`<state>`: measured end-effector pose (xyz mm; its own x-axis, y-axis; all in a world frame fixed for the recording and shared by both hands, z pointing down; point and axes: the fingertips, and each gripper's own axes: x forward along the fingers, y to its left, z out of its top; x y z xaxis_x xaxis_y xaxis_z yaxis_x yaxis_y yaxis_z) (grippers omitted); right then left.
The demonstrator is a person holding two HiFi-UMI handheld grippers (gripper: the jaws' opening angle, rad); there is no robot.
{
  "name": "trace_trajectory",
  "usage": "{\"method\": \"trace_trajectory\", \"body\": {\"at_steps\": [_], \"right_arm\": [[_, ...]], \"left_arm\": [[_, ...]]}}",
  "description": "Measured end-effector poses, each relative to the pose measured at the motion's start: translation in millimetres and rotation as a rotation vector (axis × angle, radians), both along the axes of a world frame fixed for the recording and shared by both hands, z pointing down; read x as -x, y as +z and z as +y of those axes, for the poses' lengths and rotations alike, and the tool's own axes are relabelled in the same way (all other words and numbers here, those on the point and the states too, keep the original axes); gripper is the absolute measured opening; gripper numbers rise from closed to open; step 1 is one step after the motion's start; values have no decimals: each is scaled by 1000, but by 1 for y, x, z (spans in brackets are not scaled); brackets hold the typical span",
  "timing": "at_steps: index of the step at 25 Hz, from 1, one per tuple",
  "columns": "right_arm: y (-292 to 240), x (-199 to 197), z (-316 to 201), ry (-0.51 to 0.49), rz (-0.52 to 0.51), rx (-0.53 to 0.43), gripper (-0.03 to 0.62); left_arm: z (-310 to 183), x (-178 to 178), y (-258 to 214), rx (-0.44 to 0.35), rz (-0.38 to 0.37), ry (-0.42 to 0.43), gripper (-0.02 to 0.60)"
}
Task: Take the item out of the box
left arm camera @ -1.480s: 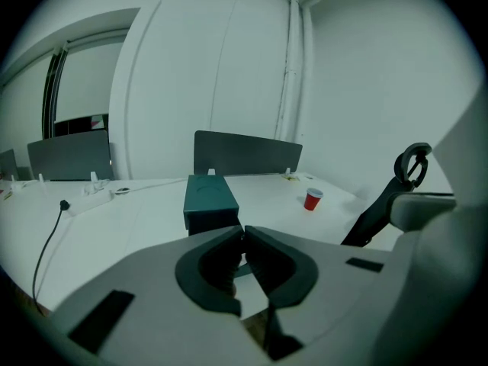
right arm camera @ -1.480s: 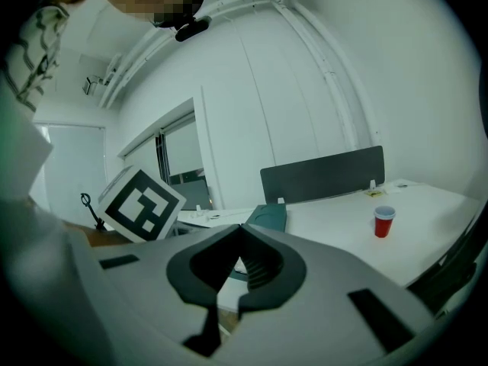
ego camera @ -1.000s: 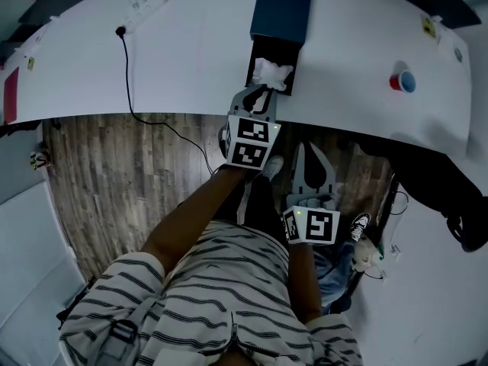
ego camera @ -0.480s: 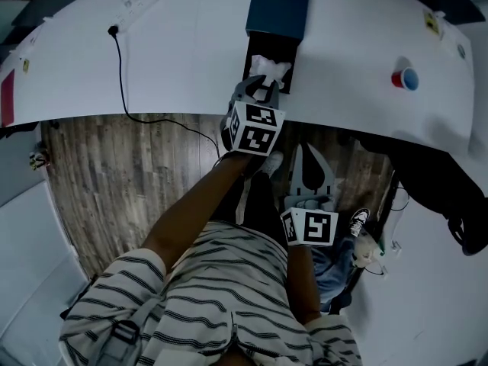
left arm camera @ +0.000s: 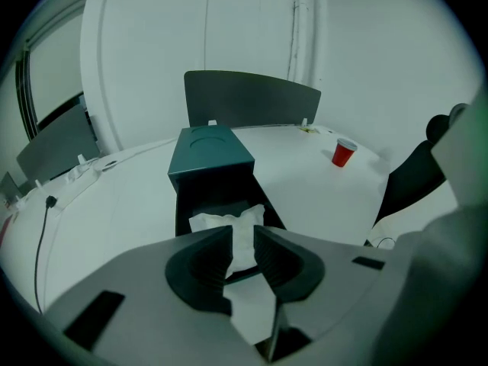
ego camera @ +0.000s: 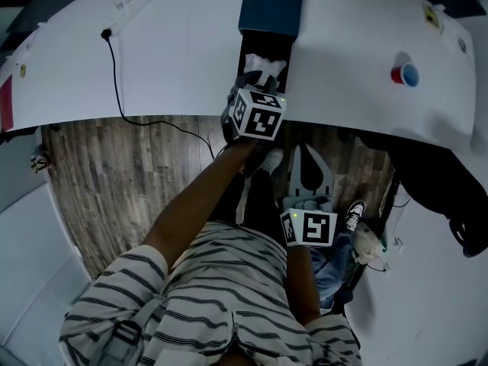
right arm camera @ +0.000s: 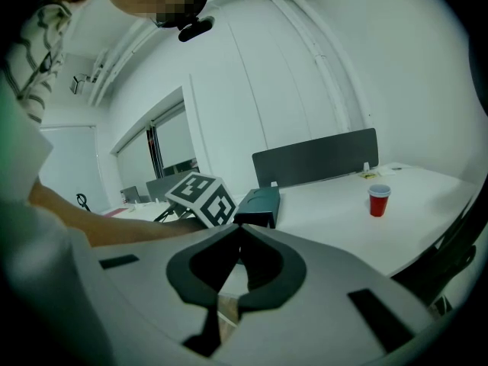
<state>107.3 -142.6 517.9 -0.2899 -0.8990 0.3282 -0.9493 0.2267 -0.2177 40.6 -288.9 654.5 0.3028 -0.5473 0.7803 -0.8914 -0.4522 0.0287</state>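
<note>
A dark blue box [ego camera: 272, 4] lies on the white table [ego camera: 183, 59], its black drawer pulled out toward me. In the drawer sits a crumpled white paper item [ego camera: 264, 62]. My left gripper [ego camera: 258, 79] reaches into the drawer. In the left gripper view the box [left arm camera: 211, 155] is straight ahead and the left gripper [left arm camera: 242, 239] has its jaws nearly together with the white item [left arm camera: 229, 221] pinched between them. My right gripper [ego camera: 307, 151] hangs below the table edge over the floor; in its own view the right gripper [right arm camera: 239, 231] is shut and empty.
A red cup [ego camera: 402, 75] stands on the table to the right. A black cable [ego camera: 114, 75] runs from a power strip at far left and over the table edge. A dark chair [ego camera: 427, 181] sits at the right. Wood floor lies below.
My left gripper has moved forward from the table edge into the drawer and onto the white item. The right gripper has stayed where it was.
</note>
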Motion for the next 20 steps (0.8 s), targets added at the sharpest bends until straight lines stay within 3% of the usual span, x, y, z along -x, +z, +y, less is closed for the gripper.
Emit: {"method": "trace_trajectory", "body": {"at_steps": [10, 20], "right_arm": [[7, -1, -4, 2, -7, 19, 18], [9, 1, -7, 3, -13, 23, 18]], "left_arm": [[-10, -1, 24, 87, -27, 5, 95], [-10, 1, 37, 146, -142, 45, 61]]}}
